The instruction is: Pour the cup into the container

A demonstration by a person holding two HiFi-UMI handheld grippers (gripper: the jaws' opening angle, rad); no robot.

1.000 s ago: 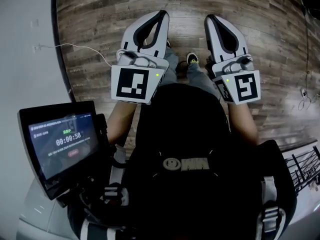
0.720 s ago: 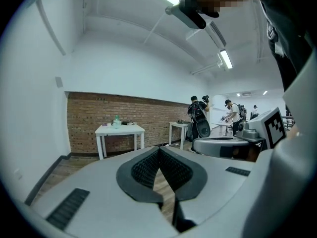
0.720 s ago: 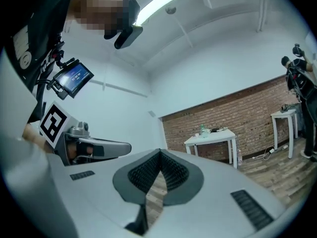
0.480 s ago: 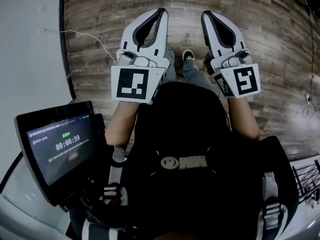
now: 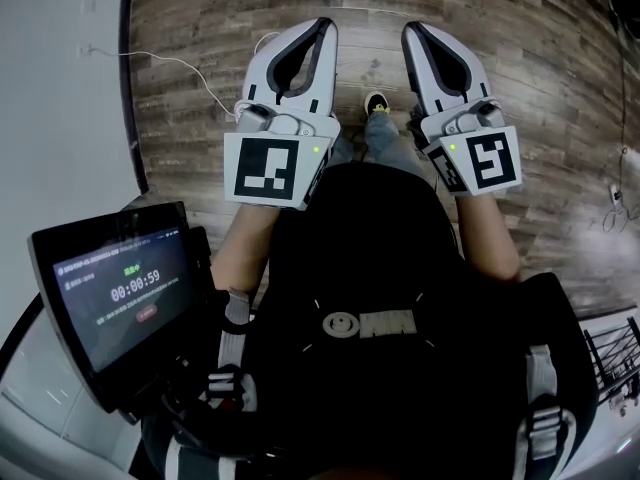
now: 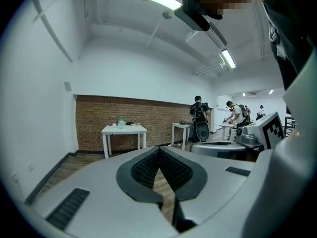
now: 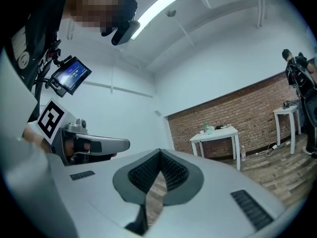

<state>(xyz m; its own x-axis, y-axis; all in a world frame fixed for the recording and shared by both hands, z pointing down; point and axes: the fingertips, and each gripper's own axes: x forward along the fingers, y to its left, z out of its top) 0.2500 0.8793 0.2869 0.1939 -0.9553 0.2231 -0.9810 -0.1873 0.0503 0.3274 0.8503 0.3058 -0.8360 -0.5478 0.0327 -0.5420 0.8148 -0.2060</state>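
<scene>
My left gripper [image 5: 325, 28] and right gripper [image 5: 412, 33] are held side by side at waist height over the wooden floor, both shut with nothing between the jaws. In the left gripper view the left gripper [image 6: 159, 150] has its pads meeting tip to tip, as does the right gripper [image 7: 159, 153] in the right gripper view. Both point across the room at a far white table [image 6: 124, 129] [image 7: 216, 132] against a brick wall. A small greenish item [image 6: 121, 122] [image 7: 207, 128] and other small things stand on it, too small to tell apart.
A screen [image 5: 115, 288] on a mount sits at my left hip beside a white wall [image 5: 60, 88]. A thin cable [image 5: 170, 60] lies on the floor. A wire rack [image 5: 610, 353] shows at the lower right. A second white table [image 6: 181, 127] and people [image 6: 199, 115] are further right.
The floor and the wall's edge have slid through the head view as the person walks forward. Both grippers stay shut and side by side, carried along.
</scene>
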